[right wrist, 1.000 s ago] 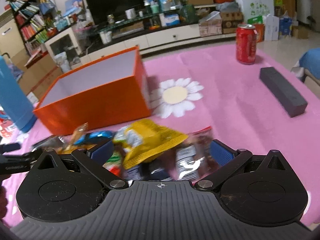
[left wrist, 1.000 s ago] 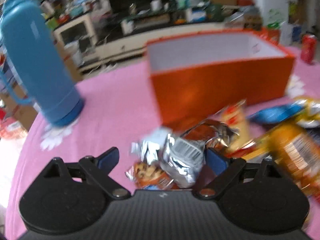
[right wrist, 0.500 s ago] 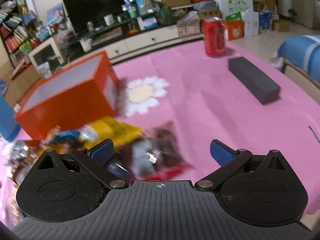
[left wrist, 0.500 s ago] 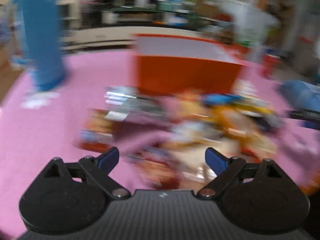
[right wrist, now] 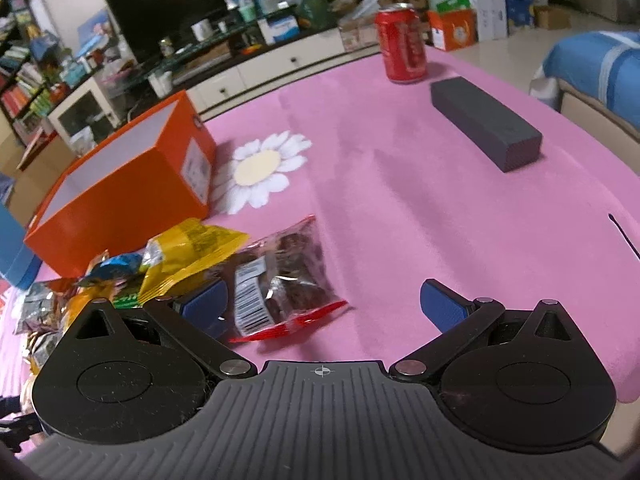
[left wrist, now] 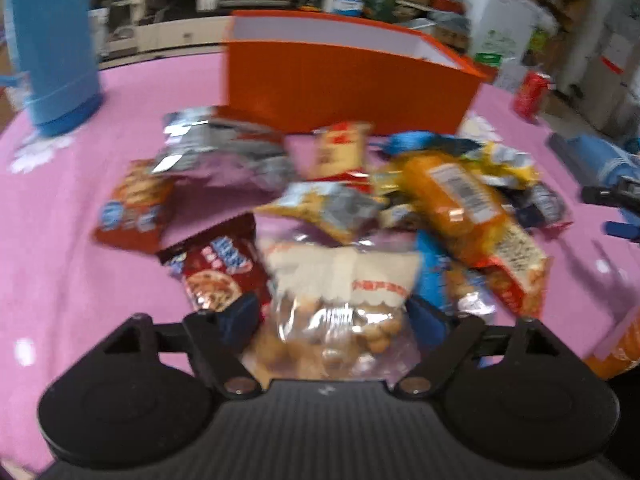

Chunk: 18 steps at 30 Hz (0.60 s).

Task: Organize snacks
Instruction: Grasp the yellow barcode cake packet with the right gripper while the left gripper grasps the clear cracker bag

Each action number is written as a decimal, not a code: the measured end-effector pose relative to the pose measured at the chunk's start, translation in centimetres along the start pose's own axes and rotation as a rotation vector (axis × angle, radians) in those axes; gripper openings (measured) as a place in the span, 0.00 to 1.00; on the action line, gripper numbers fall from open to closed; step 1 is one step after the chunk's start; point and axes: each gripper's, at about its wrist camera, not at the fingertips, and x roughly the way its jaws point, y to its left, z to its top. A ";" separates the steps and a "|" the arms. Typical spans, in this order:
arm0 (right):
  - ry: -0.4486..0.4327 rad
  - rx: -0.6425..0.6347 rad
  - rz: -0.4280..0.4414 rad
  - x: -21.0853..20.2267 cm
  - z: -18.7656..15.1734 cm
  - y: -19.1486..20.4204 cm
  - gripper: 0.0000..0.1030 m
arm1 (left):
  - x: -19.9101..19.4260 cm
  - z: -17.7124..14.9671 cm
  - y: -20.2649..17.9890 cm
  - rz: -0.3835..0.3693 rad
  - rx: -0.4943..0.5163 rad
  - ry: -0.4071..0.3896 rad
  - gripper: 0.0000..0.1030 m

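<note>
A heap of snack packets lies on the pink tablecloth in front of an open orange box [left wrist: 340,80] [right wrist: 120,208]. My left gripper [left wrist: 334,316] points down at the heap's near edge. Its jaws are closing around a clear bag of round brown snacks [left wrist: 340,292]; the blue pads stand just off its sides. A red packet [left wrist: 220,272] lies left of it and a long orange packet [left wrist: 468,208] to its right. My right gripper [right wrist: 320,298] is open over the heap's right end. A clear, red-edged packet of dark snacks [right wrist: 288,272] lies between its fingers, near the left one, beside a yellow packet [right wrist: 192,248].
A tall blue thermos [left wrist: 52,40] stands at the table's far left. A red drink can [right wrist: 402,46] and a dark grey block [right wrist: 484,124] sit at the far right, with a daisy print [right wrist: 260,168] on the cloth beside the box. A blue bed [right wrist: 600,64] lies beyond the table edge.
The left gripper swung right from the foil packets to the clear bag, and its fingers have narrowed. The right gripper shifted right, off the yellow packet, to the dark red-edged packet.
</note>
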 end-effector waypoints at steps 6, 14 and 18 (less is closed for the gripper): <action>0.005 -0.050 0.071 -1.5 -1.0 1.0 0.91 | -0.9 -1.4 2.4 0.026 -0.018 0.032 0.83; -0.012 -0.614 0.202 -2.4 -7.0 11.7 0.91 | -0.6 -1.5 1.4 0.002 0.041 -0.013 0.89; 0.027 -0.721 0.190 0.0 -8.4 14.2 0.90 | -0.4 -1.8 1.8 -0.004 0.042 -0.016 0.89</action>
